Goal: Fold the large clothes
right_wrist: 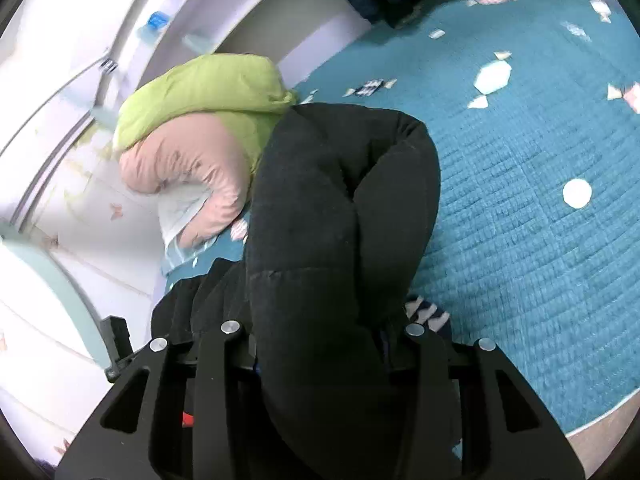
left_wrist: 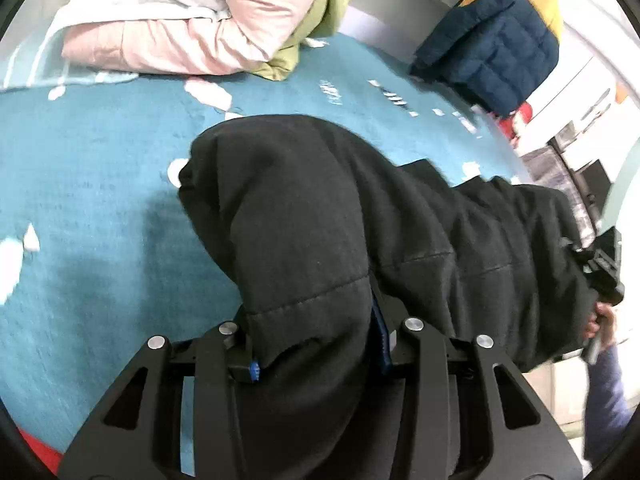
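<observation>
A black padded jacket (left_wrist: 320, 216) hangs over the teal quilted mat (left_wrist: 100, 184). My left gripper (left_wrist: 316, 344) is shut on a thick bunch of its fabric, which hides the fingertips. The jacket stretches to the right, where the other gripper (left_wrist: 604, 268) and a hand hold its far end. In the right wrist view my right gripper (right_wrist: 324, 344) is shut on a bulging fold of the same black jacket (right_wrist: 344, 200), above the mat (right_wrist: 520, 220).
A pink and green padded jacket (left_wrist: 208, 28) lies piled at the mat's far edge; it also shows in the right wrist view (right_wrist: 192, 120). A navy and yellow jacket (left_wrist: 500, 44) lies folded at the far right. White cabinets (right_wrist: 60, 80) border the mat.
</observation>
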`<state>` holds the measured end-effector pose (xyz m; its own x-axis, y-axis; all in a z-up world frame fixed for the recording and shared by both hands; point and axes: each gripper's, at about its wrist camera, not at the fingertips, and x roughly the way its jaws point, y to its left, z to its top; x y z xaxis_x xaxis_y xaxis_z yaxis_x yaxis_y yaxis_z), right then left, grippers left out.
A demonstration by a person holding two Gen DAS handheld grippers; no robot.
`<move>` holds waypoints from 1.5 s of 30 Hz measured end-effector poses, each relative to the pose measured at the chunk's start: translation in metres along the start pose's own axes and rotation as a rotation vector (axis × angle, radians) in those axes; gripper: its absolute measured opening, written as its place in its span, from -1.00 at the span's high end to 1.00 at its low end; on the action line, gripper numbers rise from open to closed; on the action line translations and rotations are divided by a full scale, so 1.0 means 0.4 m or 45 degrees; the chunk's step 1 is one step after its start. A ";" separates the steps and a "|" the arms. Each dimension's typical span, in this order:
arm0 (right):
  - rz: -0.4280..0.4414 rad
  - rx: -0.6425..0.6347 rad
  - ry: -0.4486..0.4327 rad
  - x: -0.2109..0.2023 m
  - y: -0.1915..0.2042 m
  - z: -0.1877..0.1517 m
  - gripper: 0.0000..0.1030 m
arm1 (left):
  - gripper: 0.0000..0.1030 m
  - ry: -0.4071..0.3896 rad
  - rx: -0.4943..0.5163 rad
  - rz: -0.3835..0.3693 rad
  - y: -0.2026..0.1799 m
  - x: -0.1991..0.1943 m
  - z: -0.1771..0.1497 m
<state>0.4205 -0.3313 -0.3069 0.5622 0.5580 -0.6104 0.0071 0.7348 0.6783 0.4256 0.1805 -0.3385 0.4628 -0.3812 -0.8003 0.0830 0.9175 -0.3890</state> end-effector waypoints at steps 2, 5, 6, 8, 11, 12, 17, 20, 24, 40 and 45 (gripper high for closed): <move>-0.124 0.067 0.019 0.040 -0.064 0.014 0.11 | 0.12 0.117 -0.120 0.038 0.074 0.093 0.027; -0.326 0.266 0.071 0.085 -0.178 0.028 -0.04 | -0.41 0.154 -0.266 0.054 0.169 0.153 0.019; -0.317 0.327 0.074 0.084 -0.200 0.028 -0.12 | -0.57 0.152 -0.298 0.046 0.185 0.152 0.016; -0.304 0.366 0.068 0.066 -0.217 0.028 -0.18 | -0.70 0.153 -0.309 0.029 0.198 0.144 0.010; -0.392 0.271 0.105 0.027 -0.198 0.043 -0.27 | -0.70 0.230 -0.324 -0.047 0.220 0.143 0.002; -0.462 0.215 0.092 0.000 -0.183 0.049 -0.26 | -0.70 0.243 -0.330 -0.061 0.223 0.137 0.001; -0.717 -0.147 -0.058 -0.085 0.026 0.070 0.11 | -0.75 0.166 -0.236 0.107 0.176 0.098 -0.013; -0.534 -0.340 0.036 0.032 0.183 0.037 0.94 | -0.75 0.120 -0.203 0.147 0.151 0.086 -0.020; -0.421 -0.527 0.192 0.293 0.367 -0.026 1.00 | -0.75 0.080 -0.150 0.204 0.117 0.062 -0.019; -0.566 -0.492 0.580 0.677 0.283 -0.093 1.00 | -0.81 0.177 -0.268 0.085 0.152 0.133 -0.032; -0.576 -0.519 0.567 0.629 0.325 -0.091 0.99 | -0.87 0.279 -0.382 0.020 0.197 0.148 -0.059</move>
<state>0.5328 -0.0813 -0.3870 0.1887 0.2077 -0.9598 -0.1973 0.9655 0.1701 0.4387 0.2275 -0.4271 0.2596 -0.4123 -0.8733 -0.1999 0.8617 -0.4663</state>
